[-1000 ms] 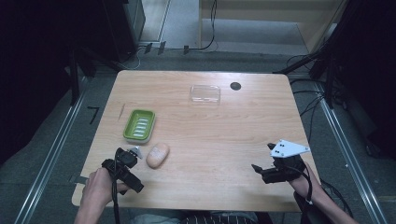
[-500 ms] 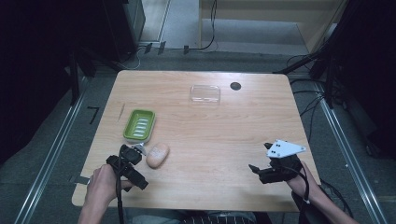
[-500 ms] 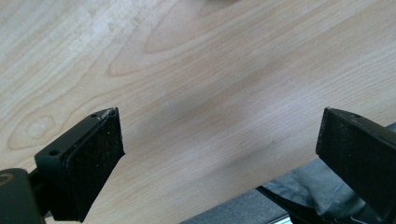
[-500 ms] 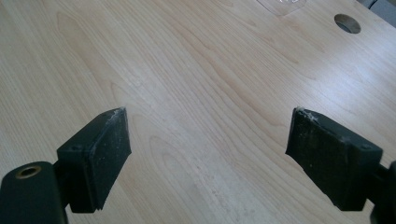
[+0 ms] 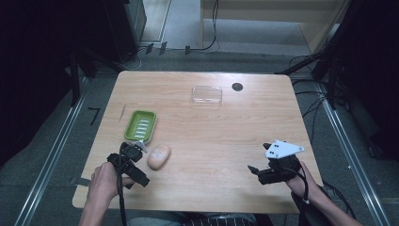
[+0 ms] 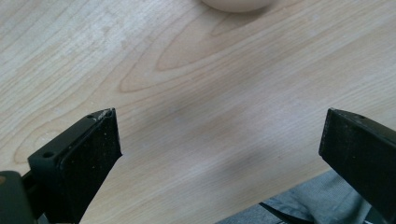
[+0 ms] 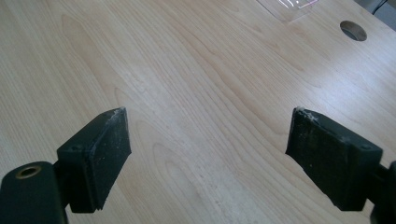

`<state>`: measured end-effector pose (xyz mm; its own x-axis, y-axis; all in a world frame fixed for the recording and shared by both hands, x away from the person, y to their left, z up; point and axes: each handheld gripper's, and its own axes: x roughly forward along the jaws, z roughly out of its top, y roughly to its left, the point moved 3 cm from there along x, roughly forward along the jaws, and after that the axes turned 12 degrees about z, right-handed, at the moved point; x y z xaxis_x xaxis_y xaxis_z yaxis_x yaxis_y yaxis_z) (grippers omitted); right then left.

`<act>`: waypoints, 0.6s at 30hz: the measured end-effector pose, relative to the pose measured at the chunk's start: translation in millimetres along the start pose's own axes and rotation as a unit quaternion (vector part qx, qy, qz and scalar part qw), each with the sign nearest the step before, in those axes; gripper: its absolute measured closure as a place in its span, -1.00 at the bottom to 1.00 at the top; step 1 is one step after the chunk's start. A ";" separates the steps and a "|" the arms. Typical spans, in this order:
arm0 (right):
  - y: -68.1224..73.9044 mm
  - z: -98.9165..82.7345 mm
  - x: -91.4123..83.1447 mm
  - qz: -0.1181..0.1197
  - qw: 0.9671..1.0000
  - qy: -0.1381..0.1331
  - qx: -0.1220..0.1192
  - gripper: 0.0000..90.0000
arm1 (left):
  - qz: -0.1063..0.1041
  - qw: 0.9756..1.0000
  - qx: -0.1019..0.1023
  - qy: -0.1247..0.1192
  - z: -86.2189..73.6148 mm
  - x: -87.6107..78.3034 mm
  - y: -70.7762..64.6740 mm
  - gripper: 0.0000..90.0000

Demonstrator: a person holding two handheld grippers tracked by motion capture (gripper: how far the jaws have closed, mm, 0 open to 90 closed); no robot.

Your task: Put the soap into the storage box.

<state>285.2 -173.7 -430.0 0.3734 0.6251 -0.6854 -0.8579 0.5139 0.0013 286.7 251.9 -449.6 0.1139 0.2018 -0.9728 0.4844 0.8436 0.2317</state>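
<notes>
A pale pink soap bar (image 5: pixel 158 156) lies on the wooden table (image 5: pixel 216 136), just in front of a green ridged soap dish (image 5: pixel 140 125). My left gripper (image 5: pixel 140 165) is held low beside the soap's left end, open, with nothing between its jaws. In the left gripper view (image 6: pixel 219 135) the soap's edge (image 6: pixel 238 3) shows just ahead of the jaws. My right gripper (image 5: pixel 256 162) hovers open over bare wood near the front right. Its own view (image 7: pixel 208 140) has only wood between the pads.
A clear plastic lid (image 5: pixel 206 94) lies at the back centre, its corner (image 7: pixel 287 5) also in the right gripper view. A dark round hole (image 5: pixel 237 86) (image 7: pixel 353 30) sits beside it. The table's front edge and grey cloth (image 6: pixel 317 210) are close under the left gripper.
My left gripper has crept forward toward the soap. My right gripper has drifted slightly left. Both stay open; soap, dish and lid have not moved.
</notes>
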 end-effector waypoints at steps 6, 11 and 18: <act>0.2 1.9 1.7 0.004 1.000 -0.001 -0.002 -0.70 | -0.002 1.000 0.000 0.002 3.6 2.8 -0.2 -1.00; 0.1 3.2 2.9 0.005 1.000 -0.002 -0.005 -0.70 | -0.011 1.000 0.001 -0.008 11.7 -1.5 -0.5 -1.00; 0.2 3.8 3.7 0.006 1.000 -0.002 -0.005 -0.70 | -0.017 1.000 0.008 -0.009 20.4 -0.6 -3.3 -1.00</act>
<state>287.8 -169.1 -429.7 0.3644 0.6339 -0.6822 -0.8658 0.5003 0.0024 302.6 238.8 -449.8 0.1120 0.1636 -0.9801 0.5013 0.8423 0.1979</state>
